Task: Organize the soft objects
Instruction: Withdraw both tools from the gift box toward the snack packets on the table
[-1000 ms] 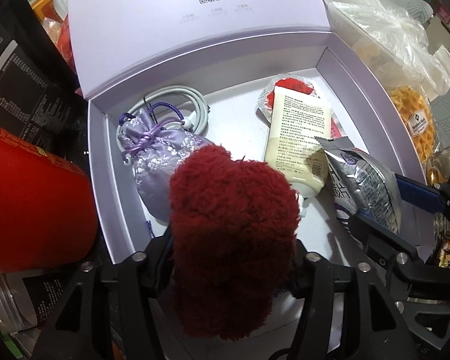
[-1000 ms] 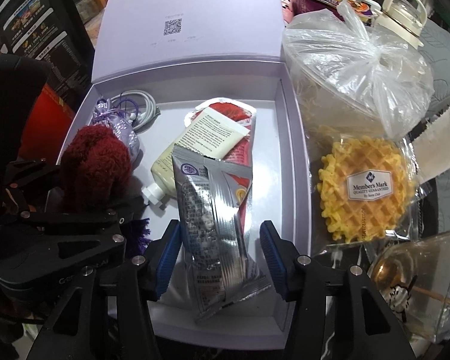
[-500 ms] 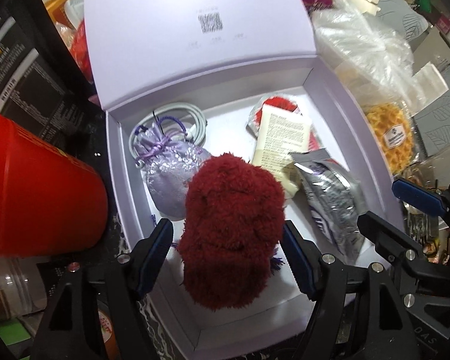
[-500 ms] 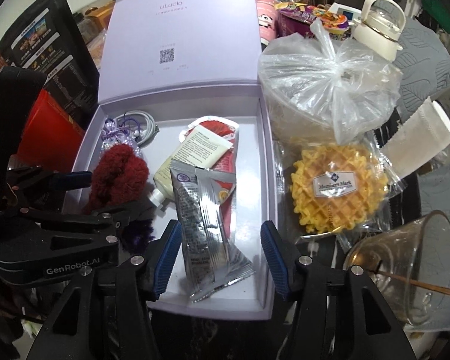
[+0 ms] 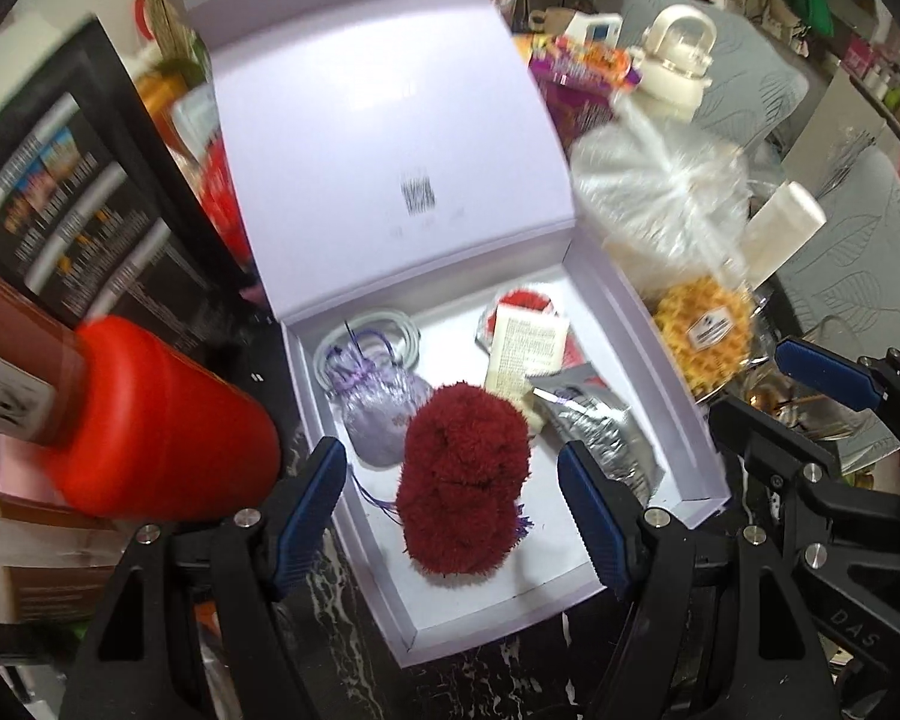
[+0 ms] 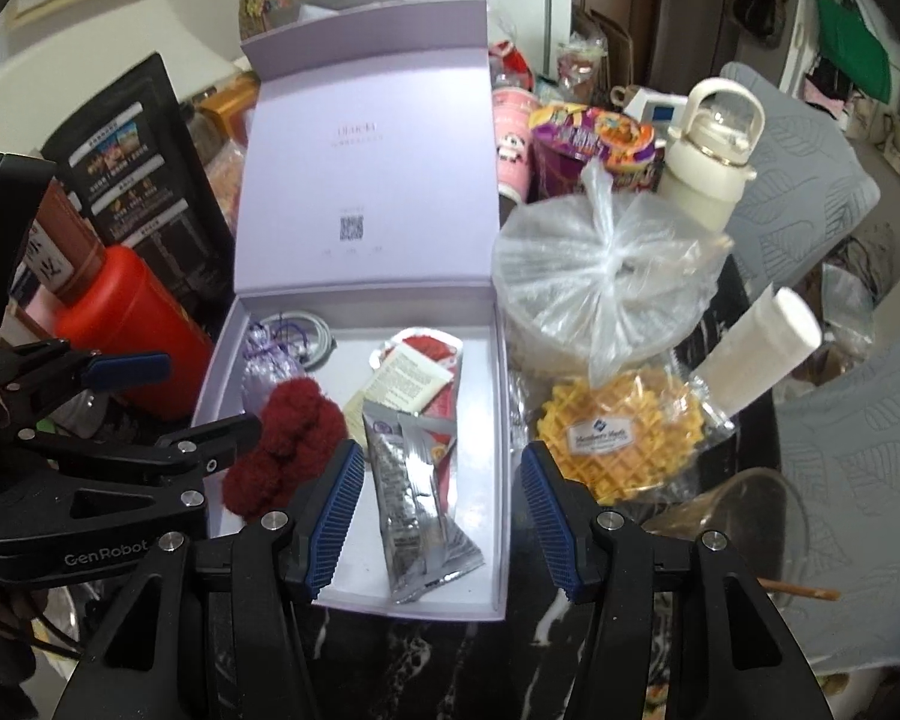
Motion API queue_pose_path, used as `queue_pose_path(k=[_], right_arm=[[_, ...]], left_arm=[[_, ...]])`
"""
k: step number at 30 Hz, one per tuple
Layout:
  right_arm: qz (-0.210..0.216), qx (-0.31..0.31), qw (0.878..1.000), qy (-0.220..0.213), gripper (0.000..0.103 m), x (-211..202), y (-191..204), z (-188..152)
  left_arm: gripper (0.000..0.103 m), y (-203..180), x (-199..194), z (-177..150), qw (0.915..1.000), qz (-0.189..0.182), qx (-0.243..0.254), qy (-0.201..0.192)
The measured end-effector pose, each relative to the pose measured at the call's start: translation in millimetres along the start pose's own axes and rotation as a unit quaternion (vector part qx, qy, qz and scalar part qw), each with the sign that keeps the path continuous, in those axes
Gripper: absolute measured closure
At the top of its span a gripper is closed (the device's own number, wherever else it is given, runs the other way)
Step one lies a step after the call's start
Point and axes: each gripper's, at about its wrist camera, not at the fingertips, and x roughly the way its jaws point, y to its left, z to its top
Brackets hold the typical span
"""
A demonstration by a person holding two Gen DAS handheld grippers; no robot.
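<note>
We see the lilac box (image 5: 648,354) lying open on the dark marbled surface, its lid standing up at the far side. The red fuzzy bundle (image 5: 462,471) rests on the box floor near the front left corner, touching the lilac drawstring pouch (image 5: 384,408) behind it. The silver foil packet (image 6: 411,489) lies in the box toward its right front, partly over a white-labelled sachet (image 6: 408,384). Our left gripper (image 5: 453,516) has just been opening; its jaws stand apart above the bundle, gripping nothing. Our right gripper (image 6: 444,519) is likewise spread, empty, above the packet. A wrapped waffle (image 6: 621,435) sits just right of the box.
</note>
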Motion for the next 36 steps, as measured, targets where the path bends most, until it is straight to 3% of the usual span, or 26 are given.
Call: queue_pose_path(k=[17, 36], right_arm=[[-0.022, -0.024, 0.994, -0.1, 0.044, -108, 13, 9], [-0.024, -0.025, 0.987, -0.154, 0.04, -199, 17, -47]], left_arm=[[0.03, -7, -108, 0, 0.9931, 0.016, 0.016, -0.115], [0.03, -31, -201, -51, 0.9816, 0.019, 0.026, -0.188]])
